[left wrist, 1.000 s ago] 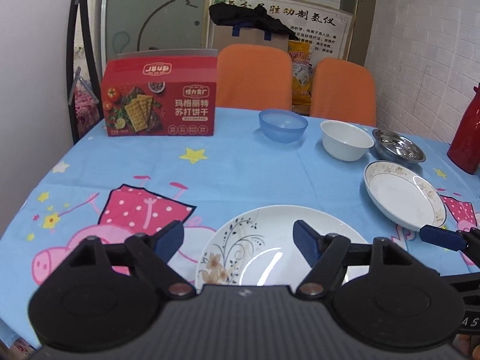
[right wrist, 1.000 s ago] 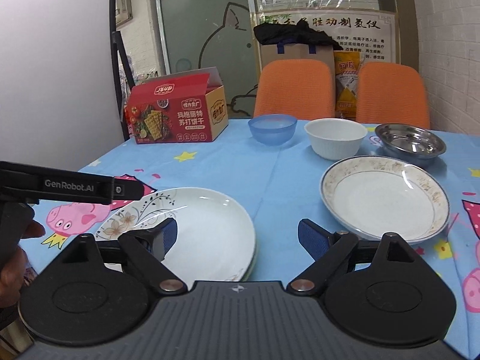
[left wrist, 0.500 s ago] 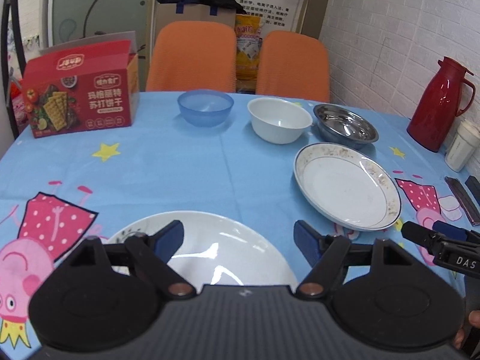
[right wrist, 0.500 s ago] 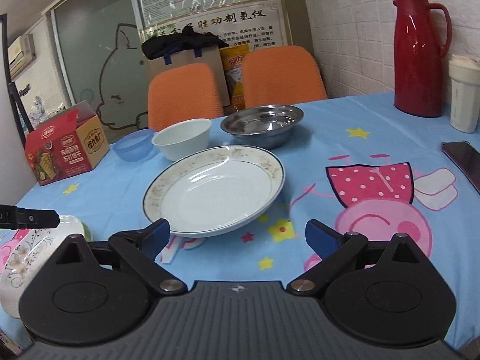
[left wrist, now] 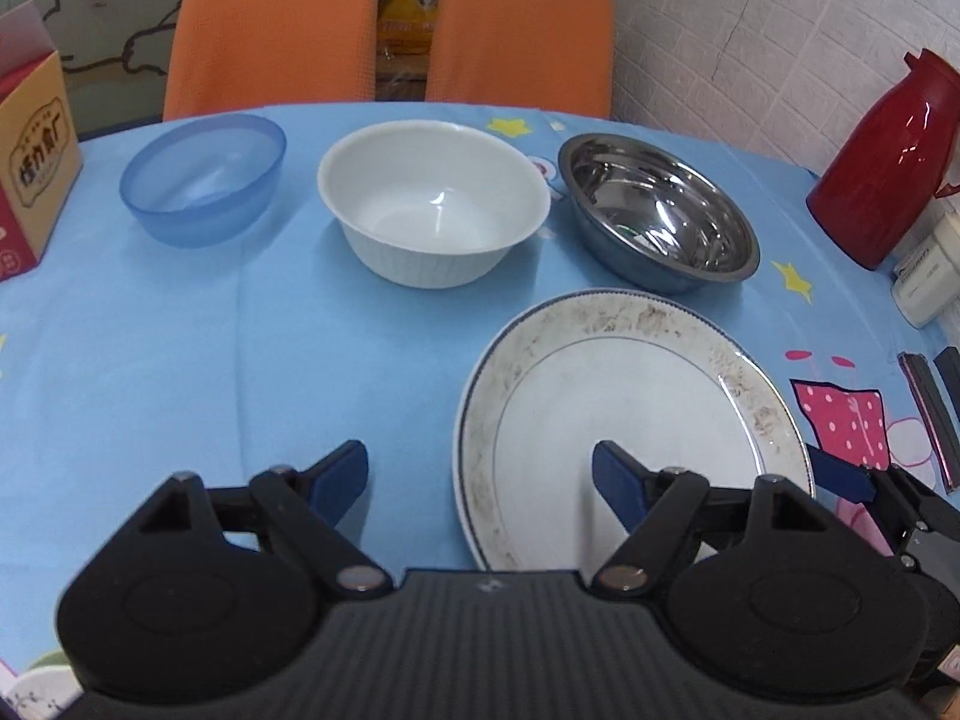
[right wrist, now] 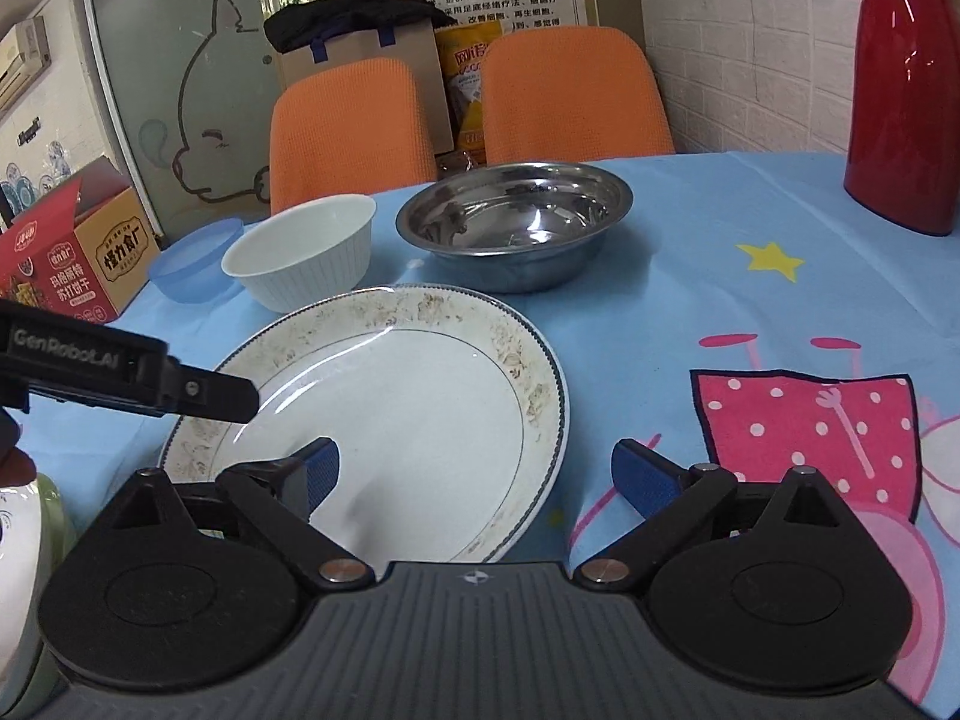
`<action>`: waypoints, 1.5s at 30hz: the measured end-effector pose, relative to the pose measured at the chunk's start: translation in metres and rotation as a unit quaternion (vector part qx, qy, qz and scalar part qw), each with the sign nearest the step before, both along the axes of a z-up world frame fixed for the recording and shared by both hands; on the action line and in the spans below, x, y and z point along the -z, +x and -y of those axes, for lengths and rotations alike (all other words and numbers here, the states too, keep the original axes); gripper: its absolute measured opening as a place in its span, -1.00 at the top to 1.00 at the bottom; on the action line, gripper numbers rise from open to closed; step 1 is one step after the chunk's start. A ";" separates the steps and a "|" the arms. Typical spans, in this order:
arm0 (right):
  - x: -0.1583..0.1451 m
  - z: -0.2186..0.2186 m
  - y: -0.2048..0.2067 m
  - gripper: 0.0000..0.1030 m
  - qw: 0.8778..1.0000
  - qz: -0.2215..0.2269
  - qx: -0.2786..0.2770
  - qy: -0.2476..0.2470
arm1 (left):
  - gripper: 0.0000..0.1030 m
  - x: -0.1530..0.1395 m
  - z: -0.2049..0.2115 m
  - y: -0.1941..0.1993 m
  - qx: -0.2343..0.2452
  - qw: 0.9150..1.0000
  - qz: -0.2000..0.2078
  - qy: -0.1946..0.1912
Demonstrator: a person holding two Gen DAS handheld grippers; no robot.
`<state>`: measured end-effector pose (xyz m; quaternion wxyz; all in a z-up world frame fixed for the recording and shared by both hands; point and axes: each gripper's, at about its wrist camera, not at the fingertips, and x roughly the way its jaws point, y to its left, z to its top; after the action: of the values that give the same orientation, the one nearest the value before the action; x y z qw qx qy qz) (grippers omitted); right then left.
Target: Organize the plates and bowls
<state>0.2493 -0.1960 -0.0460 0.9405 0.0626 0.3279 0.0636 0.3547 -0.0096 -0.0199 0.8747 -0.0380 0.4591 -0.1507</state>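
A white plate with a worn brown rim (left wrist: pixel 630 396) (right wrist: pixel 408 396) lies on the blue tablecloth. My left gripper (left wrist: pixel 480 474) hangs over its left rim with the jaws opening and not touching it. My right gripper (right wrist: pixel 477 474) stands open over the plate's right rim. A finger (right wrist: pixel 198 390) of the left gripper reaches over the plate from the left. Behind the plate stand a blue bowl (left wrist: pixel 204 180), a white bowl (left wrist: pixel 432 204) and a steel bowl (left wrist: pixel 660 210) in a row. The edge of a floral plate (right wrist: pixel 18 540) shows at the lower left.
A red thermos (left wrist: pixel 882 156) and a white cup (left wrist: pixel 927 276) stand at the right by the brick wall. A red cracker box (left wrist: pixel 30 162) sits at the far left. Two orange chairs (left wrist: pixel 516 30) stand behind the table. Dark flat items (left wrist: pixel 927 414) lie at the right edge.
Both grippers have swung right from the floral plate to the worn-rim plate and tilted down closer to it. The left jaws stand a little wider.
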 end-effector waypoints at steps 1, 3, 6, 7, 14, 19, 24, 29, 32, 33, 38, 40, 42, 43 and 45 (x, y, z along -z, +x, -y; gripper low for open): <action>0.001 0.000 0.002 -1.00 1.000 -0.002 -0.002 0.000 | -0.50 0.003 0.005 0.003 0.002 1.000 -0.002 0.008; 0.003 -0.003 0.004 -1.00 1.000 -0.002 -0.005 -0.007 | -0.50 0.007 0.012 0.004 0.005 1.000 0.006 0.023; 0.005 -0.008 0.004 -1.00 1.000 0.001 -0.009 -0.023 | -0.50 0.009 0.019 0.005 0.012 0.999 0.015 0.039; 0.005 -0.009 0.005 -1.00 1.000 0.002 -0.010 -0.027 | -0.51 0.010 0.021 0.004 0.014 0.999 0.019 0.046; 0.007 -0.013 0.003 -1.00 0.999 0.003 -0.013 -0.051 | -0.51 0.012 0.023 0.000 0.013 0.998 0.031 0.048; 0.007 -0.015 0.005 -1.00 0.999 0.003 -0.010 -0.051 | -0.50 0.012 0.026 -0.001 0.010 0.998 0.035 0.050; 0.007 -0.028 0.003 -1.00 0.998 0.009 -0.035 -0.053 | -0.24 0.010 0.037 -0.011 0.019 0.997 0.052 0.058; 0.005 -0.021 -0.003 -1.00 0.999 0.021 -0.012 -0.039 | -0.17 0.008 0.036 -0.013 0.016 0.998 0.038 0.051; 0.003 -0.015 -0.007 -1.00 1.000 0.020 -0.002 -0.012 | -0.11 0.008 0.035 -0.016 0.017 0.998 0.031 0.044; 0.003 -0.015 -0.009 -1.00 1.000 0.021 -0.001 -0.012 | -0.10 0.008 0.035 -0.017 0.017 0.998 0.031 0.043; 0.001 -0.014 -0.015 -1.00 1.000 0.020 0.006 0.007 | -0.03 0.005 0.033 -0.023 0.014 0.999 0.028 0.036; -0.001 -0.014 -0.018 -1.00 1.000 0.022 0.008 0.011 | -0.02 0.003 0.033 -0.027 0.015 0.999 0.032 0.035; -0.003 -0.014 -0.022 -1.00 1.000 0.026 0.011 0.012 | -0.01 -0.001 0.033 -0.032 0.017 0.999 0.039 0.034; -0.005 -0.015 -0.025 -1.00 0.999 0.029 0.013 0.013 | 0.00 -0.003 0.033 -0.034 0.018 0.998 0.043 0.034; -0.008 -0.014 -0.030 -1.00 0.999 0.035 0.016 0.016 | 0.01 -0.009 0.034 -0.041 0.019 0.998 0.051 0.034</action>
<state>0.2197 -0.1817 -0.0379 0.9511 0.0807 0.2929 0.0563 0.3140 -0.0432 -0.0112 0.8947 0.0080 0.4193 -0.1536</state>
